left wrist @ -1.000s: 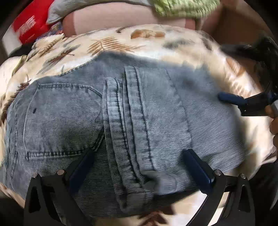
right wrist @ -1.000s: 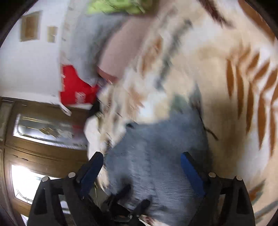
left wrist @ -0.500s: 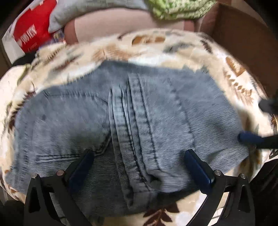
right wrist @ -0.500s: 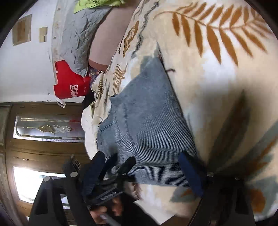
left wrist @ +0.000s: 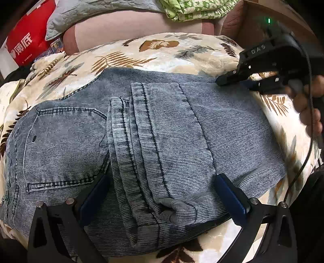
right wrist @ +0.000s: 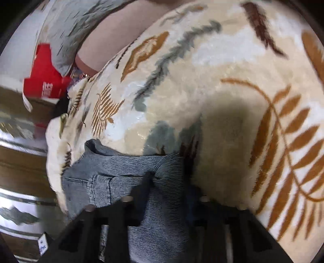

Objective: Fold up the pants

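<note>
The blue-grey corduroy pants (left wrist: 154, 141) lie folded into a compact stack on a leaf-print blanket (left wrist: 141, 50). My left gripper (left wrist: 162, 194) is open, its blue pads straddling the near edge of the stack without closing on it. My right gripper (left wrist: 228, 81) is at the pants' far right corner, its jaws closed on the fabric edge. In the right wrist view the pants (right wrist: 154, 202) are bunched between the closed fingers (right wrist: 141, 188) of my right gripper (right wrist: 168, 182).
A red bag (left wrist: 26, 42), a grey quilted pillow (left wrist: 85, 14) and green patterned cloth (left wrist: 194, 8) lie behind the blanket. A brown box (left wrist: 263, 18) stands at the back right. The blanket's near edge drops off below the pants.
My right gripper moved from the pants' right side to the far right corner and closed on the fabric. My left gripper stayed open at the near edge.
</note>
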Available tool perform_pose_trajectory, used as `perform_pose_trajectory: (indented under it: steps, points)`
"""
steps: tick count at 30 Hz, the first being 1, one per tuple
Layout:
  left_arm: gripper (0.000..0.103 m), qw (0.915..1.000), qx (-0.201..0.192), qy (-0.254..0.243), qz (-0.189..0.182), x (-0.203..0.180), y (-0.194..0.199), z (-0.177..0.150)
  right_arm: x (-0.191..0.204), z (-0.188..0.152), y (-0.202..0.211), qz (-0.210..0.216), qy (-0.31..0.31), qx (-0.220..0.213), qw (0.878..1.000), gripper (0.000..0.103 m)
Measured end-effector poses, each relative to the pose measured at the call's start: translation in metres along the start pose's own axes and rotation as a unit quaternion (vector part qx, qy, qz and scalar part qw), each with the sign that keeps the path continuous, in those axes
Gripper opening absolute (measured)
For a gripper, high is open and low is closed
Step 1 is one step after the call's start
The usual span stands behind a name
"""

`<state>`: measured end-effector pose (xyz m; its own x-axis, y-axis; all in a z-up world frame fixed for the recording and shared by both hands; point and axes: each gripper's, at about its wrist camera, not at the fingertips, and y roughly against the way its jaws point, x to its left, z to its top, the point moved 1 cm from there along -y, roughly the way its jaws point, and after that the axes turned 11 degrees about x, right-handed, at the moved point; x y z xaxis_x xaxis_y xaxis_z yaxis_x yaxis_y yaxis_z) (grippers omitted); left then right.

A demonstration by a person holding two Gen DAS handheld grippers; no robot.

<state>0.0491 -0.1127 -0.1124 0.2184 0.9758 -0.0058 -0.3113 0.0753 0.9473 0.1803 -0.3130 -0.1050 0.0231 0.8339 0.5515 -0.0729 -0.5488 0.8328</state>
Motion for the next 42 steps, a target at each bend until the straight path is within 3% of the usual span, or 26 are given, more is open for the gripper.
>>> perform_pose_trajectory:
  steps: [3, 5, 6, 7, 10, 12, 15, 18, 21, 23, 27, 29, 30, 31, 36, 42]
  points:
    - [0.103, 1.0000, -0.002, 0.000, -0.003, 0.004, -0.002, -0.002, 0.013, -0.003, 0.011, -0.045, 0.025, -0.025, 0.998, 0.018]
    - [0.103, 1.0000, 0.000, 0.000, 0.000, 0.001, 0.001, -0.002, 0.005, -0.001, -0.008, -0.084, 0.027, -0.010, 0.996, 0.019]
    - [0.103, 1.0000, 0.001, 0.001, 0.000, -0.001, 0.003, -0.002, 0.001, -0.005, -0.009, -0.082, 0.031, -0.018, 0.996, 0.020]
    - [0.103, 1.0000, -0.002, 0.001, 0.000, -0.001, 0.004, -0.002, 0.000, -0.007, -0.003, -0.073, 0.031, -0.028, 0.996, 0.022]
    - [0.103, 1.0000, -0.005, 0.000, 0.003, -0.002, 0.003, -0.002, -0.005, -0.021, 0.027, -0.056, 0.002, -0.043, 0.997, 0.052]
    - [0.103, 1.0000, -0.003, 0.001, 0.002, -0.001, 0.004, -0.002, 0.001, -0.046, 0.056, -0.035, 0.017, -0.067, 0.997, 0.052]
    - [0.103, 1.0000, -0.001, 0.001, 0.003, -0.001, 0.003, -0.001, 0.011, -0.083, 0.070, 0.023, 0.019, -0.070, 0.997, 0.053]
    - [0.103, 1.0000, 0.000, 0.001, 0.004, -0.001, 0.003, -0.001, 0.008, -0.118, 0.057, 0.085, 0.005, -0.045, 0.995, 0.053]
    - [0.103, 1.0000, 0.005, 0.000, 0.008, -0.002, 0.003, 0.000, -0.020, -0.131, 0.011, 0.087, -0.029, 0.012, 0.996, 0.048]
    - [0.103, 1.0000, 0.007, 0.001, 0.005, -0.001, 0.005, 0.000, -0.032, -0.134, 0.017, 0.126, -0.057, -0.011, 0.990, 0.047]
    - [0.103, 0.9996, -0.006, 0.028, 0.005, 0.008, 0.022, -0.004, -0.014, -0.141, 0.047, 0.122, -0.020, -0.041, 0.991, 0.051]
    - [0.103, 0.9988, -0.022, 0.044, -0.003, 0.016, 0.035, -0.011, -0.009, -0.145, 0.047, 0.135, 0.001, -0.052, 0.990, 0.071]
    - [0.103, 0.9982, -0.026, 0.052, -0.010, 0.021, 0.040, -0.014, -0.010, -0.144, 0.038, 0.119, 0.004, -0.049, 0.992, 0.073]
    - [0.103, 0.9974, -0.029, 0.063, -0.018, 0.027, 0.045, -0.019, -0.014, -0.142, 0.019, 0.089, 0.004, -0.031, 0.996, 0.069]
    - [0.103, 0.9855, -0.062, 0.155, -0.030, 0.085, 0.076, -0.049, -0.016, -0.145, 0.027, 0.091, 0.015, -0.067, 0.994, 0.069]
    - [0.103, 0.9486, -0.111, 0.294, -0.039, 0.165, 0.100, -0.096, -0.008, -0.150, 0.036, 0.063, 0.037, -0.112, 0.991, 0.069]
